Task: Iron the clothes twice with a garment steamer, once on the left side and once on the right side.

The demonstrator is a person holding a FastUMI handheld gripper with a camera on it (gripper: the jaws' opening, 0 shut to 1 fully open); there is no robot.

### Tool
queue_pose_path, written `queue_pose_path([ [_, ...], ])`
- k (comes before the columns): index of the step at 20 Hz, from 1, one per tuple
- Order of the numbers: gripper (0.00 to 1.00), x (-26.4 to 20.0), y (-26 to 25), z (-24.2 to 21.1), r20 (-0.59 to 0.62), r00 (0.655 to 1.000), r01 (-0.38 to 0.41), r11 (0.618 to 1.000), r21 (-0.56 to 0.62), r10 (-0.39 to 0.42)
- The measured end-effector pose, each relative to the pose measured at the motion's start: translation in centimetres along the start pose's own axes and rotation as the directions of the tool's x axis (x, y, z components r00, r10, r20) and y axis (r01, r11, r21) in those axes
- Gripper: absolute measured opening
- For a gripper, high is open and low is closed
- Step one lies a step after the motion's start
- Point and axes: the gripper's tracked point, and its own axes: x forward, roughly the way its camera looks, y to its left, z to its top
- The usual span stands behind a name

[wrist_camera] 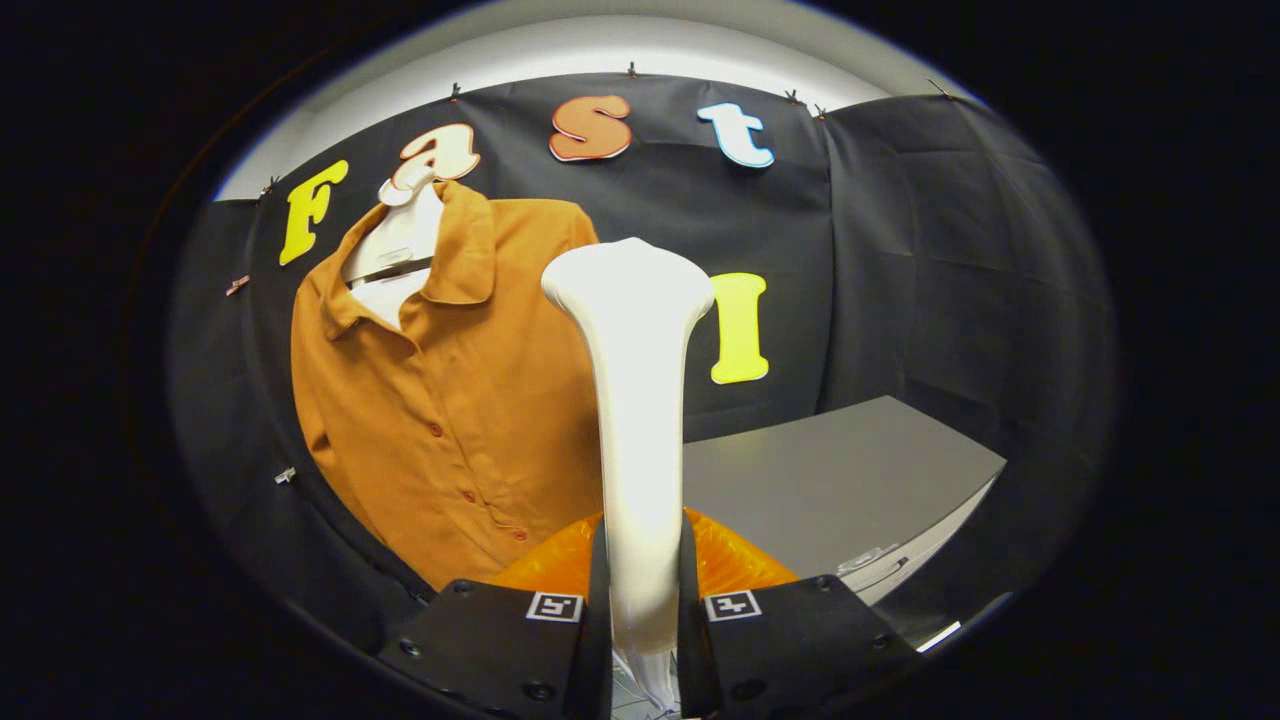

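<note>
Hand-held gripper (640, 600) clenched on garment steamer (637, 400), both black fingers (500, 640) pressing the white handle from either side. Steamer upright between the fingers, flaring to a wide white head at the top. Orange translucent part (725, 560) just behind the handle base, likely the steamer's tank. Orange button-up shirt (450, 400) hanging on a white hanger (395, 240) against the booth wall, beyond the fingers and to the left of the steamer head; touching or apart, hard to tell. Grey bench (840, 480) behind and to the right.
</note>
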Motion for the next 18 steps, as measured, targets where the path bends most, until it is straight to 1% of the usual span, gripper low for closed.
queue_pose_path([
  [3,0.29,1.2,2.7,-0.4,0.012,1.000,-0.022,0.999,-0.029,0.023],
  [9,0.30,4.1,6.0,-0.9,0.068,0.997,-0.038,0.995,-0.089,0.044],
  [11,0.30,5.1,6.7,-1.3,0.079,0.995,-0.045,0.994,-0.095,0.053],
  [14,0.29,6.4,7.1,-1.6,0.096,0.994,-0.031,0.993,-0.117,0.043],
  [18,0.30,7.5,7.2,-3.0,0.088,0.995,-0.029,0.989,-0.143,0.042],
])
